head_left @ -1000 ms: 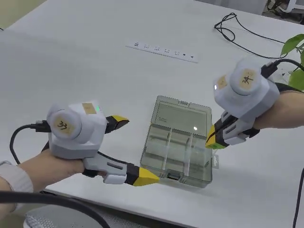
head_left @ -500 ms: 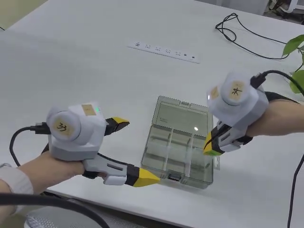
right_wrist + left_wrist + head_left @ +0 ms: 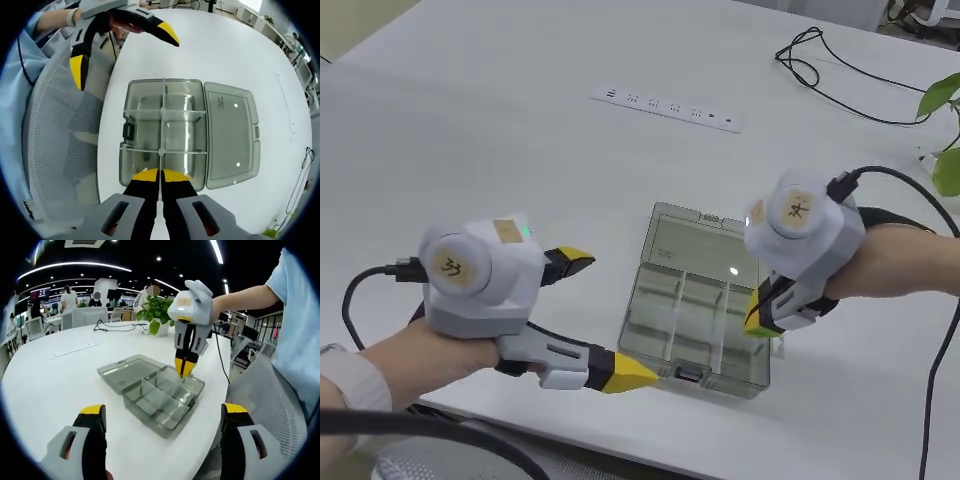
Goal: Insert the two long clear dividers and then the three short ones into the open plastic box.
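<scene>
Right gripper (image 3: pixel 160 174) closed over the box (image 3: pixel 125 167); left gripper (image 3: pixel 163 409) spread wide.

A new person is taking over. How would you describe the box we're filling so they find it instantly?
On the white table, close to the near edge, sits the box. Unlike the flat white power strip farther back, it is smoky see-through plastic, its lid folded open and clear dividers crossing inside.

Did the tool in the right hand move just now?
Yes. Judged against the plastic box, the right tool slid left and nearer the person. Its tips are now over the box's right side, no longer just outside it.
</scene>
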Tool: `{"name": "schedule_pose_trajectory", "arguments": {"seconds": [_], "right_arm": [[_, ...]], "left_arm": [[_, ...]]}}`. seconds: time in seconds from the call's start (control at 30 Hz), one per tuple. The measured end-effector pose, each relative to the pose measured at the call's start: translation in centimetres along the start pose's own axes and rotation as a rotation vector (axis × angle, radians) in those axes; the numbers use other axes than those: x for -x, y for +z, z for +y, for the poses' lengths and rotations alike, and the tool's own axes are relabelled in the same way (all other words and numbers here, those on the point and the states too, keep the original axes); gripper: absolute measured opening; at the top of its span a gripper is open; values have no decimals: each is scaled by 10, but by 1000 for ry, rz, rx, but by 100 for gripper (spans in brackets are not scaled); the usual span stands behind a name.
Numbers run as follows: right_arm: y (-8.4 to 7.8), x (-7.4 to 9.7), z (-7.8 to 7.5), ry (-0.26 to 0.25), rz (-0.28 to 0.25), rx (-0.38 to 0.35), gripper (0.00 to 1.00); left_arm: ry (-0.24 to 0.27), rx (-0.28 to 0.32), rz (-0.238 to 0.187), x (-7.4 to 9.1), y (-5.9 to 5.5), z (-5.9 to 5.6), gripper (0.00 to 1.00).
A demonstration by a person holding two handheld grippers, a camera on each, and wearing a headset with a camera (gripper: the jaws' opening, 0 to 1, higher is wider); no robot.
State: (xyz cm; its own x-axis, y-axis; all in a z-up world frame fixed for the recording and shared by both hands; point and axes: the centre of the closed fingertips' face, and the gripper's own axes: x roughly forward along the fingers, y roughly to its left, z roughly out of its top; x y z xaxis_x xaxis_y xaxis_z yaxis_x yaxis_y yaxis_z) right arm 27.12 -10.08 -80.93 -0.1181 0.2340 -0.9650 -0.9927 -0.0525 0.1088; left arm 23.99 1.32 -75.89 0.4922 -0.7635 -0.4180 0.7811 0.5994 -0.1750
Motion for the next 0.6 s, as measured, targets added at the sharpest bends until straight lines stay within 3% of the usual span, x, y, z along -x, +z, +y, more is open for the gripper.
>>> {"name": "schedule_pose_trajectory", "arguments": {"seconds": [0.43, 0.6], "right_arm": [[-2, -2, 2, -8, 14, 11, 2], [-3, -1, 2, -10, -21, 26, 3]], "left_arm": [[-7, 0, -6, -3, 3, -1, 97], [-12, -9, -6, -4, 5, -3, 96]]}}
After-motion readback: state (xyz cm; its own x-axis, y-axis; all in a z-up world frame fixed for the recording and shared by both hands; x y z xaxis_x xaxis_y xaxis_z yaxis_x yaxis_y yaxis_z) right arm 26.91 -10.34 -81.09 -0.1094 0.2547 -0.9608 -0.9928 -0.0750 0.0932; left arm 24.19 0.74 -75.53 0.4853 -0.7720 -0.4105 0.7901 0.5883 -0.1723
